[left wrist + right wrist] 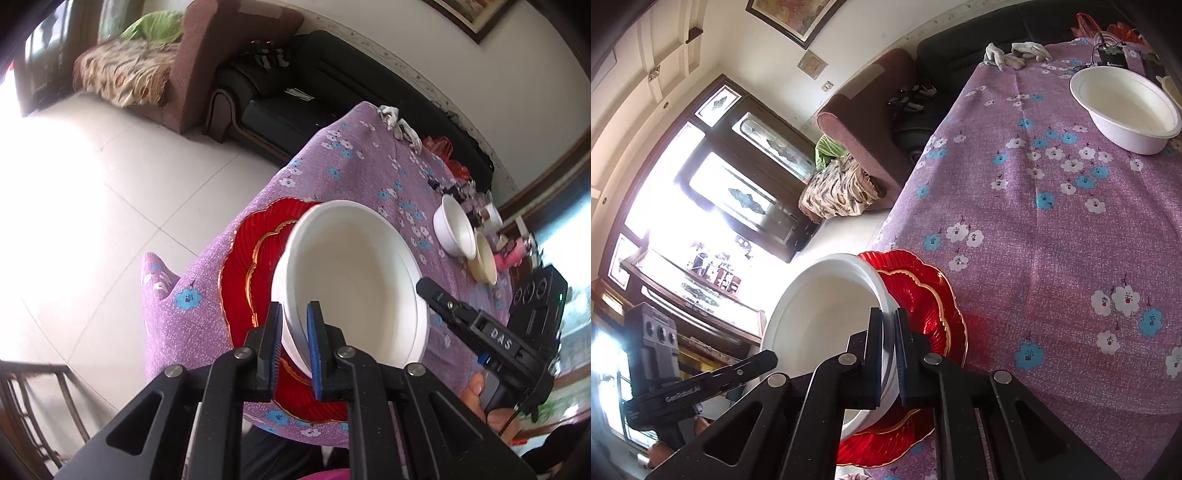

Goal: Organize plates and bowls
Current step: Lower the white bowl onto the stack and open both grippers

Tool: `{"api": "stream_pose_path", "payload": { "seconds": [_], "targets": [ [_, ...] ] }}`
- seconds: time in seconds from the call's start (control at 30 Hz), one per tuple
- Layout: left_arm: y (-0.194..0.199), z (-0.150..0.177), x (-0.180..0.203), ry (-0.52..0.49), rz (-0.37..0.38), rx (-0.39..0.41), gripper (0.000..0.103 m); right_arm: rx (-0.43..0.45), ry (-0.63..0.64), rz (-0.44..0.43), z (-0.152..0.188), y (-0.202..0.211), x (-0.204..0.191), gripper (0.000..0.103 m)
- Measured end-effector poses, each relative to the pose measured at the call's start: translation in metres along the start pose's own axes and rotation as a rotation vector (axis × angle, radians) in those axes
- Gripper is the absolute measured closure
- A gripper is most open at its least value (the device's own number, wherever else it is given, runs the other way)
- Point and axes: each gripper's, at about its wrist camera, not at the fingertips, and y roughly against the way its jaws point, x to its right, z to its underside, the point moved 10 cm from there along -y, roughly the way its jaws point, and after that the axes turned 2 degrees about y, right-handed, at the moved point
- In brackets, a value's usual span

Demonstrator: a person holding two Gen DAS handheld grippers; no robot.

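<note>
A large white bowl (351,266) hangs tilted above two stacked red plates (240,266) with gold rims, near the table's left edge. My left gripper (294,310) is shut on the bowl's near rim, one pad inside the wall and one outside. On the opposite rim, my right gripper (888,314) is shut on the same white bowl (820,314), with the red plates (923,295) just beneath. Each gripper shows in the other's view, at the bowl's rim. Further along the table stand a smaller white bowl (454,229) and a cream bowl (484,262).
A purple floral tablecloth (1052,221) covers the table. Grey gloves (1015,53) and a black device (1112,59) lie at the far end, near the white bowl (1126,110). Beyond the left edge are tiled floor, a black sofa (314,85) and a wooden chair (29,398).
</note>
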Motion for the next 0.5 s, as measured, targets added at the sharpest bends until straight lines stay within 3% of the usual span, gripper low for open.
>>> {"api": "stream_pose_path", "payload": {
  "seconds": [0.17,0.3,0.5],
  "targets": [
    [0.009,-0.002,0.001,-0.067,-0.075,0.033,0.084,0.001,-0.009,0.002,-0.003,-0.002,0.003,0.094],
    [0.018,-0.005,-0.005,-0.075,-0.103,0.051,0.073,-0.004,-0.023,-0.007,-0.004,0.001,0.005,0.094],
    [0.033,-0.009,-0.014,-0.05,-0.111,0.08,0.073,-0.031,-0.022,-0.027,-0.002,0.002,0.003,0.093]
  ]
}}
